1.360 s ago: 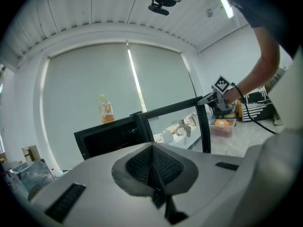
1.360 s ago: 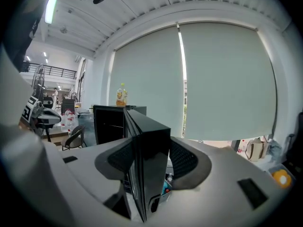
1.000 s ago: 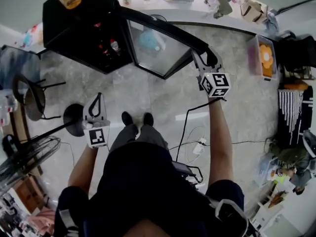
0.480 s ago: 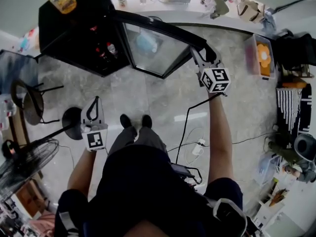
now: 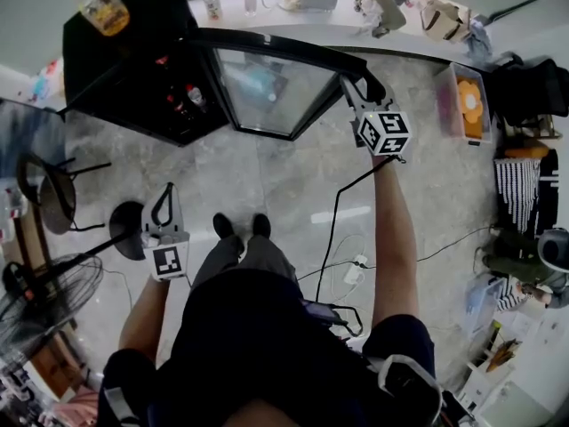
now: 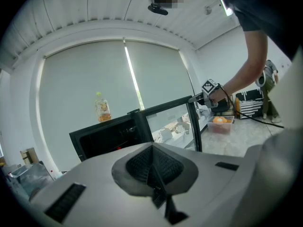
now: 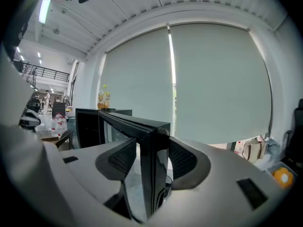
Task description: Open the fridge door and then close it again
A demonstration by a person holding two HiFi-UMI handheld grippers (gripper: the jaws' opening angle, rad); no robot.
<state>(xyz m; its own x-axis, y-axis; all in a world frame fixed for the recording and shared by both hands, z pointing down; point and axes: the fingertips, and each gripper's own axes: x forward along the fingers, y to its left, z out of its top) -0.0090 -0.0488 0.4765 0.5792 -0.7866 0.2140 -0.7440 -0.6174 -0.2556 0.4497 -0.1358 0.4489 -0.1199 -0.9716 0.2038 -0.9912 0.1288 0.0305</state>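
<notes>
The black fridge (image 5: pixel 124 60) stands open, with bottles visible inside, and its glass door (image 5: pixel 267 92) is swung out to the right. My right gripper (image 5: pixel 354 87) is shut on the door's free edge. In the right gripper view that black edge (image 7: pixel 152 145) stands upright between the two pads, with the fridge body (image 7: pixel 87 124) behind it. My left gripper (image 5: pixel 165 201) hangs low at the left, away from the fridge, shut and empty. The left gripper view shows its closed jaws, the fridge (image 6: pixel 106 138) and the door (image 6: pixel 173 122) ahead.
An orange drink bottle (image 5: pixel 100 5) sits on top of the fridge. A chair (image 5: pixel 53 185) and a fan (image 5: pixel 44 296) stand to my left. A cable (image 5: pixel 333 229) runs across the floor by my feet. A bin (image 5: pixel 467 105) and clutter line the right side.
My right gripper has moved farther from me while holding the door's edge, and the door has swung a little wider. The left gripper has hardly moved.
</notes>
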